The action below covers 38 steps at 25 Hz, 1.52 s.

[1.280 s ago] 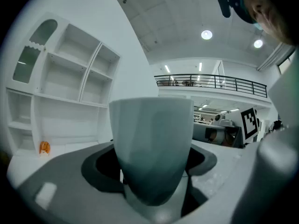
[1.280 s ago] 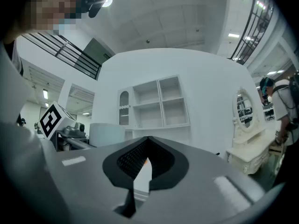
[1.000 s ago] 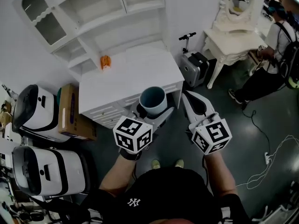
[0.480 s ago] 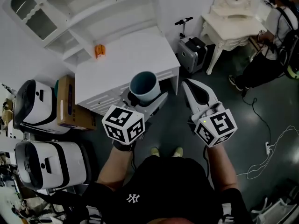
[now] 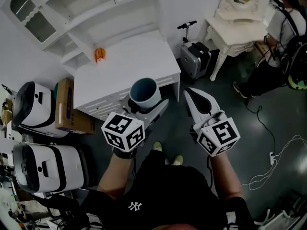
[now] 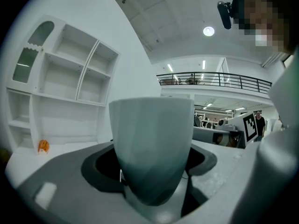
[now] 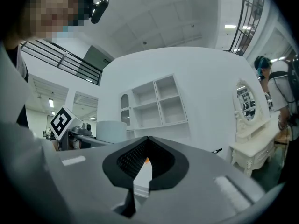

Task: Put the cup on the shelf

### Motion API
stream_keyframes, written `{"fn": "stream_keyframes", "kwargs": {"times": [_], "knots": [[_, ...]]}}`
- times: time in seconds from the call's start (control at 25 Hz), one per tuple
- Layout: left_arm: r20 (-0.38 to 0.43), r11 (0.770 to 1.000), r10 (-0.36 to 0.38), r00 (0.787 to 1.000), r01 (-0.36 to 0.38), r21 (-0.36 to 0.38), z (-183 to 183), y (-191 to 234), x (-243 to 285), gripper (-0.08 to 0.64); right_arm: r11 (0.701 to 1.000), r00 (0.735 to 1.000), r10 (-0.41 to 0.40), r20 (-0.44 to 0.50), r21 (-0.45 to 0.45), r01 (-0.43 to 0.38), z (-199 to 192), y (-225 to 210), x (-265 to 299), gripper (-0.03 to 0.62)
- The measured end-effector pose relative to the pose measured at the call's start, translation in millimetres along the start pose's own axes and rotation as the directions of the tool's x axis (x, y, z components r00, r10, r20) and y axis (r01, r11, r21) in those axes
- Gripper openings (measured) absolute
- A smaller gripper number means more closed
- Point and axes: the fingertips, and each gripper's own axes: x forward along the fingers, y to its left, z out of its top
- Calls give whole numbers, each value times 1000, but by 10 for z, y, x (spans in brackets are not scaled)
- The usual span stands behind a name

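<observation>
Left tool [image 5: 147, 108] is clamped on the pale grey-blue cup [image 5: 145, 92], jaws on its lower tapered wall. The cup is upright, mouth up, and looks empty. It is held in the air off the front edge of the white worktop [image 5: 136, 61], well apart from the white shelf unit [image 5: 91, 6]. Right tool [image 5: 191, 95] has its jaws together and holds nothing. Small orange thing [image 5: 99, 55] sits on the worktop by the shelf base. The cup looks rigid, smooth and light; its taper could let it slip, so a grip on the mid wall, kept level, seems safest.

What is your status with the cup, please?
Left tool shut on cup, upright. Right tool shut, empty. Shelf ahead, not yet reached; white desk in front.
</observation>
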Motion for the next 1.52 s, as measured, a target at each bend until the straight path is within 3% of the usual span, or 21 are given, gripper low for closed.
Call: {"fn": "stream_keyframes", "kwargs": {"times": [0.6,1.16,1.52], "knots": [[-2,999,-34,999,34,-11,181,885,692,377,1000,1000,-6,-14,-10,6,-3,-492,1027,12],[-2,992,-110,994,110,60,802,2286,1452,377,997,997,-70,23,-23,71,226,-959,2602,12],[37,992,-100,994,97,77,1200,2868,1944,377,998,997,-59,43,-31,60,298,-1212,3246,11]]}}
